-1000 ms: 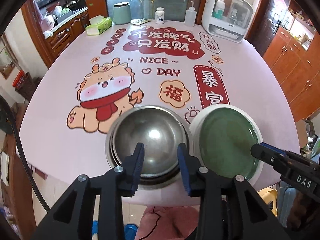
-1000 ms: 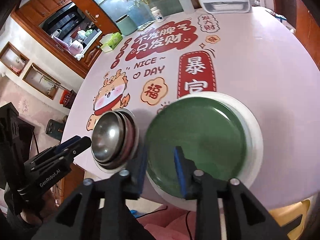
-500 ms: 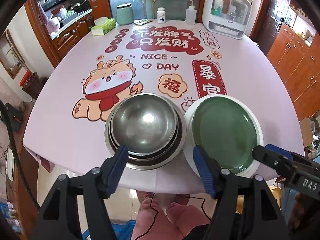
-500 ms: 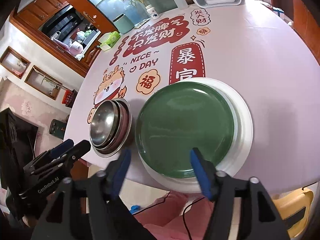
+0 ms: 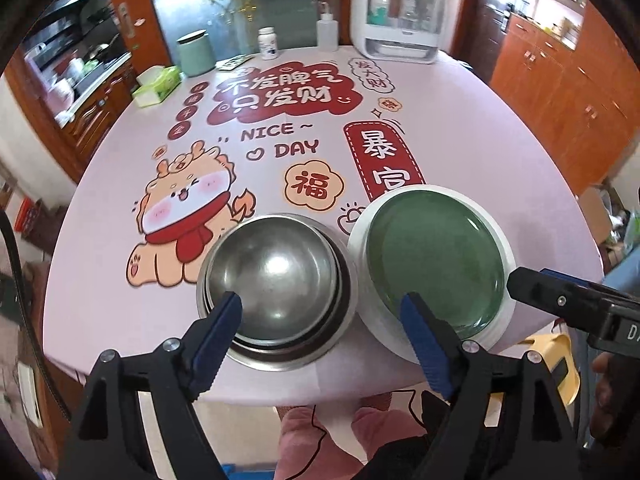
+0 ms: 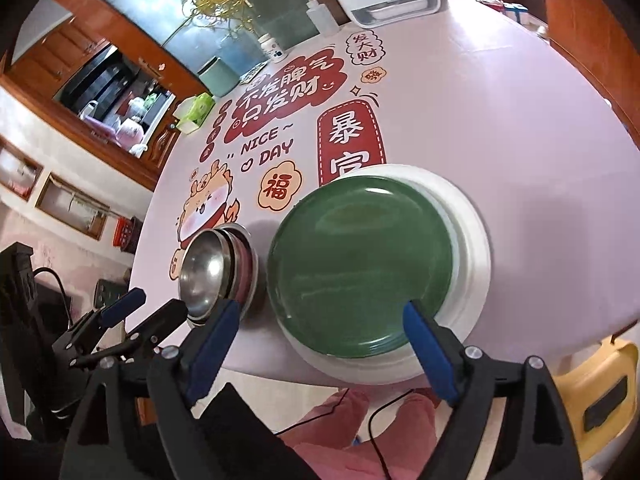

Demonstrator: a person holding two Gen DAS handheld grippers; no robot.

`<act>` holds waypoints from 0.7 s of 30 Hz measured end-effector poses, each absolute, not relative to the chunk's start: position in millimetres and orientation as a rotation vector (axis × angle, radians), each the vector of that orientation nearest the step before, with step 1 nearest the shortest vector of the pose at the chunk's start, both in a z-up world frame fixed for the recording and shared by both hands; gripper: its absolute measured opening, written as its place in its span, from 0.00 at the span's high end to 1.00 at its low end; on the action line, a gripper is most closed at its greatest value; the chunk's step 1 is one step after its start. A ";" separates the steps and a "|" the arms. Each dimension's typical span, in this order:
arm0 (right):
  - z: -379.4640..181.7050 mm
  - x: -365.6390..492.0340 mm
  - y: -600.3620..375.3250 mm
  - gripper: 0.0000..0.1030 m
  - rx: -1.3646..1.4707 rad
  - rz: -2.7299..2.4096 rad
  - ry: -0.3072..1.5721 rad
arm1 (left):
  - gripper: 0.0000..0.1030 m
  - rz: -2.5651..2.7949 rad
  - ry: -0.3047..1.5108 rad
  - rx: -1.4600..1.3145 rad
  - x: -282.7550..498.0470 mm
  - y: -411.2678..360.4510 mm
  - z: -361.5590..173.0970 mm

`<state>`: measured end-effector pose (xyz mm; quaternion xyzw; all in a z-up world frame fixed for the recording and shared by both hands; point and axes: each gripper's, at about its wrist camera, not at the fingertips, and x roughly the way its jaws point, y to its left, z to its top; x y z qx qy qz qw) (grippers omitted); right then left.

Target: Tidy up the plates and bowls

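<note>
A stack of steel bowls (image 5: 276, 276) (image 6: 216, 268) sits near the front edge of the pink printed table (image 5: 120, 288). Right beside it a green plate (image 5: 436, 264) (image 6: 360, 264) lies on a white plate (image 5: 502, 316) (image 6: 474, 256). My left gripper (image 5: 320, 312) hovers over the near rim of the bowls, jaws opening, pads touching nothing. My right gripper (image 6: 323, 316) hangs over the near edge of the green plate, jaws also opening with nothing gripped. Each gripper shows in the other's view: the right gripper (image 5: 560, 304) and the left gripper (image 6: 156, 306).
At the table's far end stand a tissue box (image 5: 158, 84), a green canister (image 5: 196, 54), a pill bottle (image 5: 268, 43), a squeeze bottle (image 5: 327, 34) and a white countertop cabinet (image 5: 400, 20). A yellow stool (image 6: 600, 392) is beyond the right corner. Pink slippers (image 5: 340, 432) show below the table edge.
Both grippers have gone from nearly shut to wide apart and have rolled slightly. The bowls and the plates lie where they were.
</note>
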<state>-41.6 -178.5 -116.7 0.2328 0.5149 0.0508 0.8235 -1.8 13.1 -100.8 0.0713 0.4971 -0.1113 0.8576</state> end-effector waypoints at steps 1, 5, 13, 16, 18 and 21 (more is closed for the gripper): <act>-116.6 -42.5 -174.8 0.14 0.505 0.096 1.093 | 0.22 -0.247 1.045 0.159 0.8 16.3 -100.7; -119.8 -44.1 -156.9 0.12 0.550 0.065 1.090 | 0.21 -0.295 1.059 0.188 12.4 29.8 -103.7; -131.9 -47.3 -127.2 0.12 0.682 0.009 1.065 | 0.21 -0.386 1.065 0.263 34.5 55.1 -108.5; -140.7 -48.0 -116.0 0.12 0.742 -0.013 1.064 | 0.21 -0.418 1.074 0.286 44.6 65.6 -112.9; -148.2 -48.4 -109.2 0.12 0.791 -0.033 1.062 | 0.21 -0.439 1.081 0.304 50.5 71.3 -115.9; -157.5 -48.6 -100.0 0.12 0.850 -0.062 1.055 | 0.21 -0.474 1.094 0.333 60.3 79.8 -123.0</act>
